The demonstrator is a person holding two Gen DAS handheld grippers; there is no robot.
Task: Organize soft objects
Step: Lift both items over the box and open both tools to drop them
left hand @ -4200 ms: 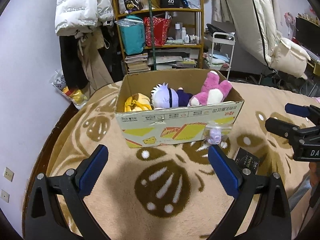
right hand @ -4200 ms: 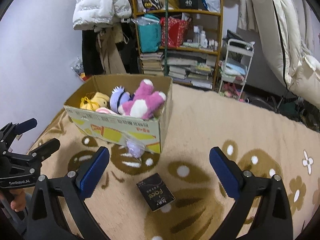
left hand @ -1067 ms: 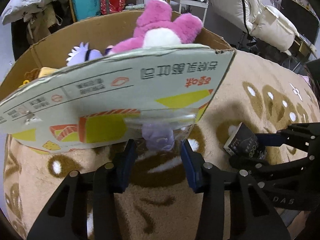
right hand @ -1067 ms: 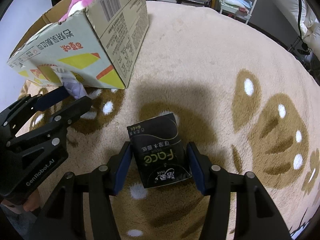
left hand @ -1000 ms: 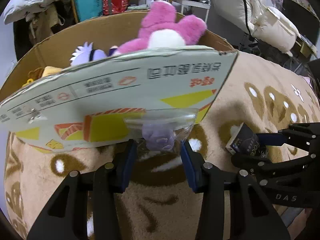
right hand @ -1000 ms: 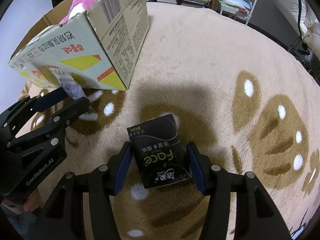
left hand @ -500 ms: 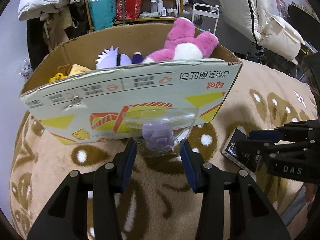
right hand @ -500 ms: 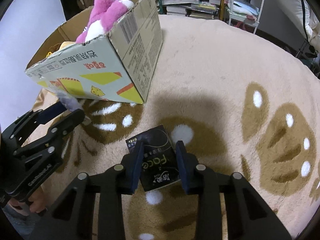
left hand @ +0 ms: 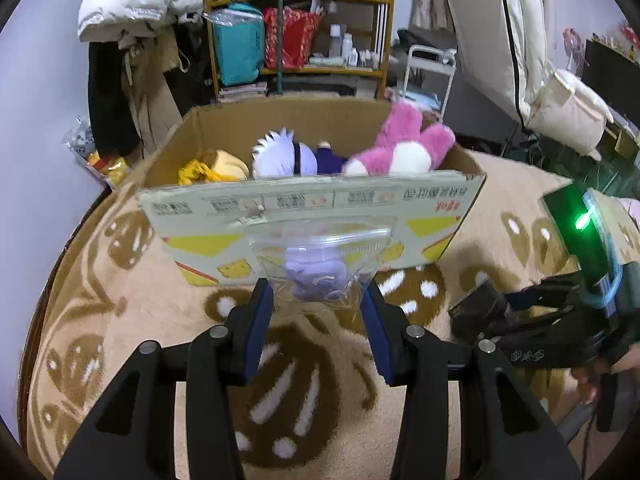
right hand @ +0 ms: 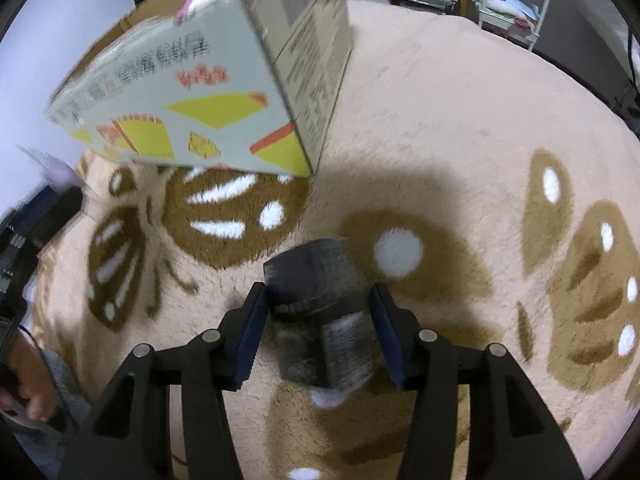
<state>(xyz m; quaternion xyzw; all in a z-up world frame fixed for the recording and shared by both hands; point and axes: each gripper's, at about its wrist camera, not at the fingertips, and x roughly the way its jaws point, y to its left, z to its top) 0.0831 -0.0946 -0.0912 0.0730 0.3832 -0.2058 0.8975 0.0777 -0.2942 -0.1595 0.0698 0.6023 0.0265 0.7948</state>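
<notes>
My left gripper (left hand: 318, 304) is shut on a clear plastic bag with a small purple plush (left hand: 316, 270) and holds it up in front of the cardboard box (left hand: 312, 204). The box holds a yellow plush (left hand: 218, 166), a white-haired doll (left hand: 282, 156) and a pink plush (left hand: 404, 146). My right gripper (right hand: 320, 320) is shut on a black tissue pack (right hand: 320, 312), lifted off the blanket; it also shows in the left wrist view (left hand: 478, 310). The box (right hand: 208, 84) is up and left of the pack, blurred.
A beige blanket with brown paw prints (left hand: 304, 392) covers the bed. Behind the box stand a wooden shelf (left hand: 296, 32) with bags and books, hanging coats (left hand: 128, 48) and a white cart (left hand: 428, 64). The bed's left edge (left hand: 44, 304) is near.
Both grippers have closed on their items and lifted them. The left one has risen and pulled back with the bagged plush; the right one has lifted the tissue pack, with motion blur.
</notes>
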